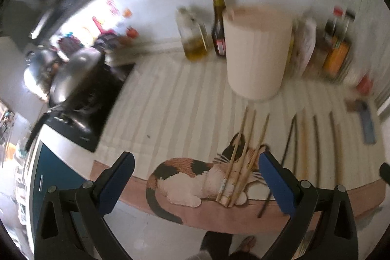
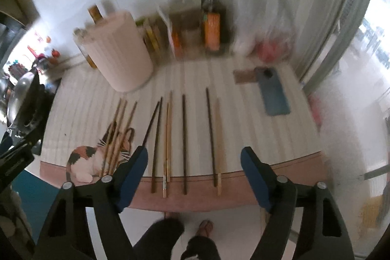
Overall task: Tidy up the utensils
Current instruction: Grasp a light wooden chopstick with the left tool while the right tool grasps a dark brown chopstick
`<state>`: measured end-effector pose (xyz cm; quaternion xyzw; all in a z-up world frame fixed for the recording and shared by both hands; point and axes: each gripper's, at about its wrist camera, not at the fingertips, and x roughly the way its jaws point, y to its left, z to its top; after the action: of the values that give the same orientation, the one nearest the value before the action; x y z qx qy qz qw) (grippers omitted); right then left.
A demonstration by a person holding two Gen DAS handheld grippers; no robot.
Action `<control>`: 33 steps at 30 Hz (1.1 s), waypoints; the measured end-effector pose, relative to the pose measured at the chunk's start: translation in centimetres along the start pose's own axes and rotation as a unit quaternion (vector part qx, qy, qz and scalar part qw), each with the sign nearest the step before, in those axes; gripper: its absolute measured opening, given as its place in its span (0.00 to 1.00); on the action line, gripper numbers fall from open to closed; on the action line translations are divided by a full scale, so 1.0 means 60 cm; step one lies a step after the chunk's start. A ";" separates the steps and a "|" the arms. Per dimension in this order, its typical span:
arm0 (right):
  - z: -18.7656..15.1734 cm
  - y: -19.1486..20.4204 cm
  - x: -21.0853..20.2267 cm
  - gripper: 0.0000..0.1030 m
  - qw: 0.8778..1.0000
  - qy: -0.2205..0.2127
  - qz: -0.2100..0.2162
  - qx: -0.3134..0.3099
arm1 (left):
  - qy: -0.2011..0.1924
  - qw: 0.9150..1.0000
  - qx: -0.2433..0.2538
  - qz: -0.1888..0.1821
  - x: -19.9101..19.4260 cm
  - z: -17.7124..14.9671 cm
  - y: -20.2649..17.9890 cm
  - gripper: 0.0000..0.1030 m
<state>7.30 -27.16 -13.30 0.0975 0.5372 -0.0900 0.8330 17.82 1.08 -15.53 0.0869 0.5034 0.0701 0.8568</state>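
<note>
Plainly empty and spread wide, both of them: left tool (image 1: 196, 176) poised above the near edge of the counter (image 1: 170, 99), blue pads well apart, nothing between but air and the view of the mat below; right tool (image 2: 194, 177) likewise gaping, jaws parted and gripping nothing, hung over the row of chopsticks as if choosing among them. Tilted steeply downward, each one, presumably to bring the pads down across a stick from above. Directly beyond the left tool, a bundle of pale bamboo chopsticks (image 1: 240, 162), lying across the cat picture (image 1: 192, 177) printed on the mat, butt ends toward the edge, tips fanned slightly toward the back. Beyond the right tool, more chopsticks set out singly or in loose pairs, roughly parallel and spaced apart: dark chopsticks (image 2: 184, 143) among lighter ones (image 2: 167, 145), ends near or just over the pinkish border of the mat, probably laid so for easy picking one at a time and for matching by colour. Farther back, upright on the counter and clear of the sticks, a pale ribbed holder (image 1: 256, 50), likely the destination. Behind that, against the wall, bottles of oil and sauce (image 1: 195, 35); off to the right, flat on the counter, a blue phone (image 2: 274, 94).
</note>
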 end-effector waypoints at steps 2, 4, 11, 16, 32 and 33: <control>0.009 0.006 0.045 0.67 1.000 0.020 0.004 0.003 | 0.032 0.999 0.020 -0.014 0.058 0.006 -0.008 1.00; 0.015 0.012 0.093 0.63 0.999 0.044 0.006 0.009 | 0.060 0.997 0.039 -0.028 0.110 0.011 -0.018 0.99; 0.032 0.032 0.238 0.60 0.992 0.119 -0.009 0.042 | 0.135 0.984 0.084 -0.076 0.250 0.022 -0.054 0.65; 0.033 0.032 0.297 0.59 0.986 0.151 -0.031 0.061 | 0.148 0.979 0.114 -0.087 0.303 0.024 -0.081 0.57; 0.066 0.064 0.413 0.42 0.979 0.194 -0.063 0.025 | 0.164 0.975 0.080 -0.126 0.323 0.040 -0.113 0.09; 0.069 0.067 0.420 0.38 0.978 0.197 -0.062 0.021 | 0.165 0.976 0.072 -0.125 0.323 0.039 -0.109 0.07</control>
<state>22.17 -25.51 -34.35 0.0974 0.6937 -0.1317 0.7014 29.48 -1.48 -32.33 0.0725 0.6483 -0.0608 0.7555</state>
